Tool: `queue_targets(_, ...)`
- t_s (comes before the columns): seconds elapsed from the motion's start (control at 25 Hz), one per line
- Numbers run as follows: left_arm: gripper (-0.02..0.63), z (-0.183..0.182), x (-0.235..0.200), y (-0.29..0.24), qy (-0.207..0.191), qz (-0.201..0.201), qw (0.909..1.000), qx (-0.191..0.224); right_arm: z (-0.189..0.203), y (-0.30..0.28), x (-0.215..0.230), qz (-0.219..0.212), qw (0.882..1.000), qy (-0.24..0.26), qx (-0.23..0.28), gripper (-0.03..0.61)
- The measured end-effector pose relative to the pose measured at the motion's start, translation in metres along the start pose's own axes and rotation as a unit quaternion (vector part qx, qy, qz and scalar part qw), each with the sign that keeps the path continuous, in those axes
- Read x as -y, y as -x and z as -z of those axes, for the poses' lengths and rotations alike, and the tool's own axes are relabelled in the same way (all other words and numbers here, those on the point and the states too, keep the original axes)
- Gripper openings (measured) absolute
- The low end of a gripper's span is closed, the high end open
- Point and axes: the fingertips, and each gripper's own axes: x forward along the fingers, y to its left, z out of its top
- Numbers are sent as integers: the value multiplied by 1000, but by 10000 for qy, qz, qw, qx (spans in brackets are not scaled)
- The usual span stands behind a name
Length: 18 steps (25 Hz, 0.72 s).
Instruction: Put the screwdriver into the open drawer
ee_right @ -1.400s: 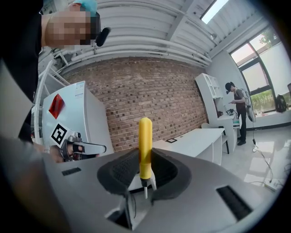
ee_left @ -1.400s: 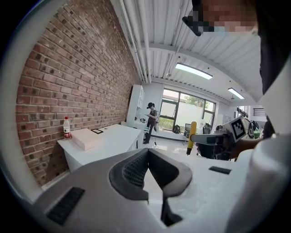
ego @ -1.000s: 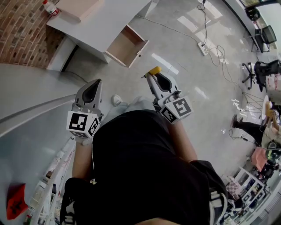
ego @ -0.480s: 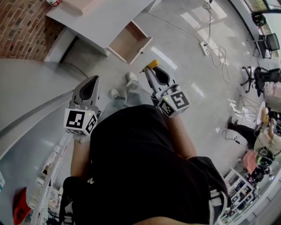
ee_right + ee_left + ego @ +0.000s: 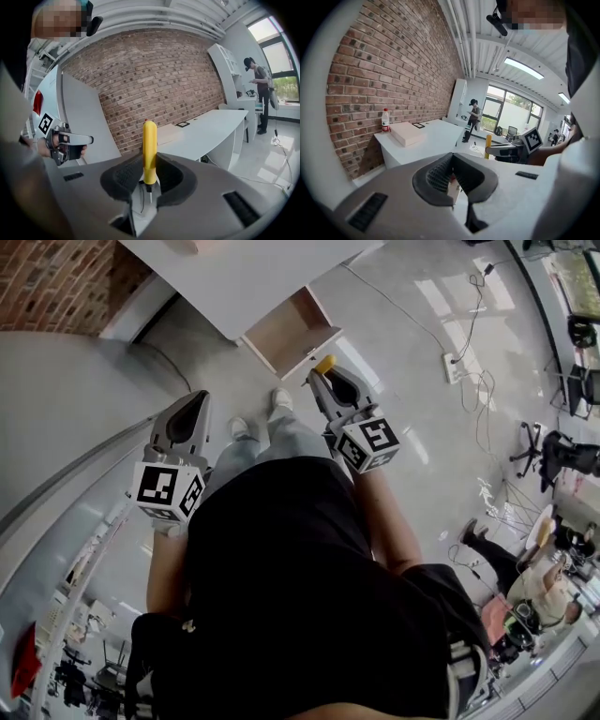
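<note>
In the right gripper view a yellow-handled screwdriver stands upright between the pads of my right gripper, which is shut on it, its metal shaft pointing back at the camera. In the head view the right gripper holds the screwdriver just short of the open wooden drawer, which juts out of the white desk. My left gripper is off to the left over the floor. Its jaws meet at the tips with nothing held.
On the desk lie a flat box and a bottle, with a brick wall behind. A power strip with cables lies on the floor at the right. The holder's shoes are below the drawer.
The person has stepped toward the desk, so the drawer now lies closer to both grippers. The right gripper still grips the screwdriver and the left stays shut.
</note>
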Motion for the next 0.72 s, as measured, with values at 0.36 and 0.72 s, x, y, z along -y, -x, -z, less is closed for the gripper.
queue_targets(0.36,3,12,-28,-2,111,-867,9957,-314,46,-72,25,-697,9941,84,-823,89)
queue_targets(0.72,3,37,-50,12,501,-1483,9859,-592,101,-130,40,-1144,9804,341,-1570,89)
